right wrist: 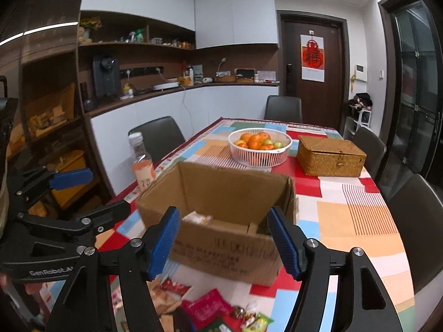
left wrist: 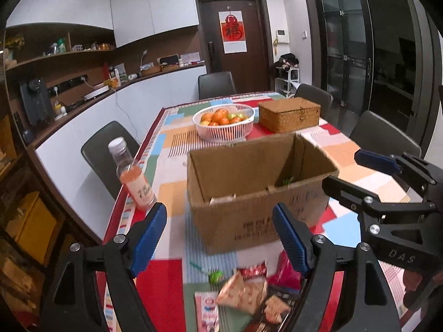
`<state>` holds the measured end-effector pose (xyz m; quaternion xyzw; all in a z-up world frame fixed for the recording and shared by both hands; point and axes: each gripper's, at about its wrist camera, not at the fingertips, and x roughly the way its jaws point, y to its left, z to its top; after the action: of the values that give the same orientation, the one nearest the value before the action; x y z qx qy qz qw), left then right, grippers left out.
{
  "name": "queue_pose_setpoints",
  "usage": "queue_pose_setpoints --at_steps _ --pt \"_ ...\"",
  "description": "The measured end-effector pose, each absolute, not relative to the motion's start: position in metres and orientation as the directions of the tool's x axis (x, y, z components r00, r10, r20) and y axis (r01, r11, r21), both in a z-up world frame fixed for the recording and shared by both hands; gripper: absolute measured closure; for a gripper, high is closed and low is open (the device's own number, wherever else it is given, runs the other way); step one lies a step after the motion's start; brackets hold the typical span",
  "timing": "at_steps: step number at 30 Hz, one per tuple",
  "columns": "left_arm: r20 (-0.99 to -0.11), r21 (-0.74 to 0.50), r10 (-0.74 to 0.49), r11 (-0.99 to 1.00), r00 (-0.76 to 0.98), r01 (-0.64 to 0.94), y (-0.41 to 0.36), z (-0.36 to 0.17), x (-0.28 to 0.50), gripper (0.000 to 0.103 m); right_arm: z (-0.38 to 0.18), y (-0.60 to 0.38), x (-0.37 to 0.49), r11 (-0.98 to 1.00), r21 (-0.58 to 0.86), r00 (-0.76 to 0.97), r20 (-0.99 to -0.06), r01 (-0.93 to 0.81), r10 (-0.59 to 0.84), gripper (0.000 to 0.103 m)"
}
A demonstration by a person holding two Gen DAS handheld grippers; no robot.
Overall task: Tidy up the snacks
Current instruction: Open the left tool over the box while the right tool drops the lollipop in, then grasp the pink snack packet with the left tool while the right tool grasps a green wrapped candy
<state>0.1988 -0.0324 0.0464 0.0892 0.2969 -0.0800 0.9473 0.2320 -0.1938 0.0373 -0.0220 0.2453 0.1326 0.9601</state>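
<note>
An open cardboard box (left wrist: 249,193) stands on the patchwork tablecloth, with a few snack packets inside; it also shows in the right wrist view (right wrist: 221,221). Loose snack packets (left wrist: 243,293) lie on the cloth in front of the box, also low in the right wrist view (right wrist: 207,307). My left gripper (left wrist: 218,238) is open and empty, above the packets and just short of the box. My right gripper (right wrist: 224,243) is open and empty, level with the box's near wall. The right gripper appears at the right of the left wrist view (left wrist: 387,188).
A bottle of pink drink (left wrist: 133,177) stands left of the box near the table edge. A white basket of oranges (left wrist: 224,121) and a woven lidded box (left wrist: 289,117) stand behind. Dark chairs (left wrist: 108,155) surround the table. A counter runs along the left.
</note>
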Motion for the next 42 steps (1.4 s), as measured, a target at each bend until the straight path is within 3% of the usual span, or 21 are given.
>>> queue_pose_setpoints --at_steps 20,42 --pt "-0.674 0.129 -0.13 0.949 0.728 0.288 -0.046 -0.023 0.146 0.021 -0.027 -0.205 0.182 0.975 0.021 0.748 -0.638 -0.221 0.183 0.035" --pt "-0.745 0.091 -0.24 0.888 0.622 0.451 -0.095 -0.087 0.197 0.025 -0.096 -0.254 0.207 0.997 0.058 0.642 -0.763 -0.048 0.076 0.035"
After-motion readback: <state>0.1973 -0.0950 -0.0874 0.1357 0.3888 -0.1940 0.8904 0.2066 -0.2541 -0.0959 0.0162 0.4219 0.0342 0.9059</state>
